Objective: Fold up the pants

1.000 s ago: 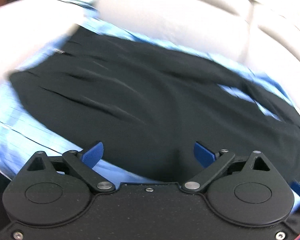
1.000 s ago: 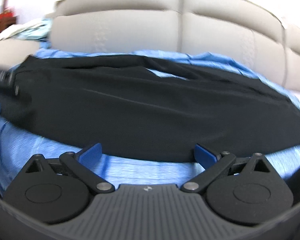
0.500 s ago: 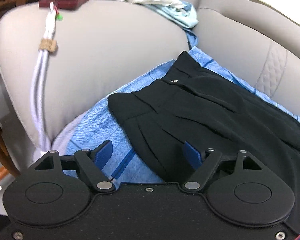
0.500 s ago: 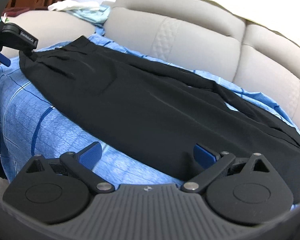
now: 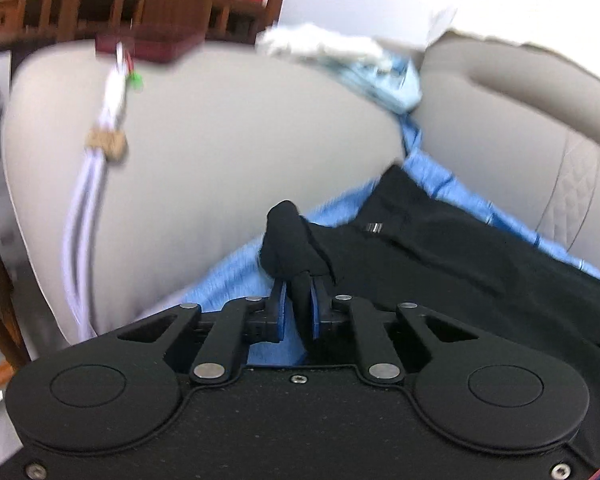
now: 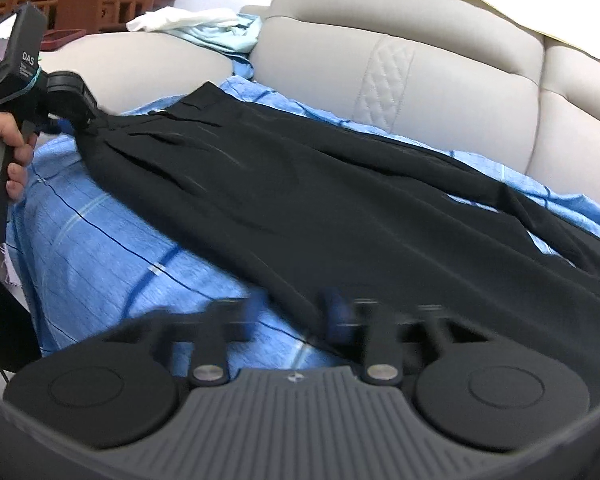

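Black pants lie on a blue sheet on a sofa.
Left view: the left gripper (image 5: 298, 304) is pinched tight on a bunched corner of the pants (image 5: 440, 256), which lie on the sheet (image 5: 236, 272) by the sofa (image 5: 228, 152) arm. Right view: the pants (image 6: 320, 196) spread flat across the sheet (image 6: 112, 256). The right gripper (image 6: 292, 312) is blurry at their near edge, so I cannot tell if it grips.

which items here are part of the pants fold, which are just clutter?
In the job:
black pants, spread on the blue sheet
left gripper, shut on the pants' waist corner
right gripper, at the pants' near edge, blurred

Lying about:
white and pale blue clothes on the sofa armrest
white cable
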`<control>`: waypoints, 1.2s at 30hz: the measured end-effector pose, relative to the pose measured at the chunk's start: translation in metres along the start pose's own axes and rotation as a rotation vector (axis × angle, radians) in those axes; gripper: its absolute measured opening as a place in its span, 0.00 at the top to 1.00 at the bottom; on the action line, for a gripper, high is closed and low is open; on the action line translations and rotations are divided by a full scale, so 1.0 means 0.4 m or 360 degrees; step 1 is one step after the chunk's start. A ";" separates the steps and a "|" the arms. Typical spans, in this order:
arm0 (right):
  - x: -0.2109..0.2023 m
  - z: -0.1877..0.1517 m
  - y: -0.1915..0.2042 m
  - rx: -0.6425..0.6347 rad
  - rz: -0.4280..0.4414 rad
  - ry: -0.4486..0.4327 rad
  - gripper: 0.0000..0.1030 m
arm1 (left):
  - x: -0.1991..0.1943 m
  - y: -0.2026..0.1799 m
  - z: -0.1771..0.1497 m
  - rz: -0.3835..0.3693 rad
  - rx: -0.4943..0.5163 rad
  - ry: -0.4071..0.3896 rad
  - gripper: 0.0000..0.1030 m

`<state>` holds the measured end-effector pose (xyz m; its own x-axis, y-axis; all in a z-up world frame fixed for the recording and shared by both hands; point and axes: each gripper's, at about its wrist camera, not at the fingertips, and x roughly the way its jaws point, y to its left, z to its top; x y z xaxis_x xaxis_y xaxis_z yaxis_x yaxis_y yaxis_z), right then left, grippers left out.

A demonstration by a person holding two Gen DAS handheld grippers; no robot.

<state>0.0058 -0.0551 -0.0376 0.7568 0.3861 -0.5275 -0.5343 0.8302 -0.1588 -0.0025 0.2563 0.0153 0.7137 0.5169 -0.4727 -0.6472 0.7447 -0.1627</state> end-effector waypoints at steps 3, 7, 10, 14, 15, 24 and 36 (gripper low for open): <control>-0.018 0.017 0.007 -0.0006 0.0050 0.0021 0.88 | -0.051 -0.010 0.005 0.0061 0.0108 -0.0137 0.89; -0.051 0.021 0.006 0.0027 0.0144 0.0054 0.88 | -0.066 0.000 -0.004 0.0102 0.0183 -0.0125 0.89; -0.042 0.011 0.009 0.0035 0.0189 0.0105 0.88 | -0.043 0.009 -0.022 0.0127 0.0196 -0.0006 0.87; -0.032 0.008 -0.005 0.0101 0.0269 0.0188 0.83 | -0.061 0.017 -0.022 0.0192 0.0205 -0.0015 0.71; -0.034 0.014 -0.019 0.0140 0.0314 0.0208 0.75 | -0.072 0.015 -0.016 0.0226 0.0217 -0.0063 0.64; -0.039 0.106 -0.282 0.0654 0.0244 0.0224 0.24 | -0.079 -0.086 0.135 -0.0138 0.0225 0.0012 0.27; 0.336 0.347 -0.738 0.1221 -0.0069 0.0638 0.00 | 0.305 -0.396 0.348 -0.0202 0.0034 0.0554 0.12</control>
<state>0.3173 -0.1924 0.0543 0.5034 0.2970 -0.8114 0.0025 0.9385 0.3452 0.2243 0.2603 0.1041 0.6515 0.2481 -0.7169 -0.5513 0.8040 -0.2227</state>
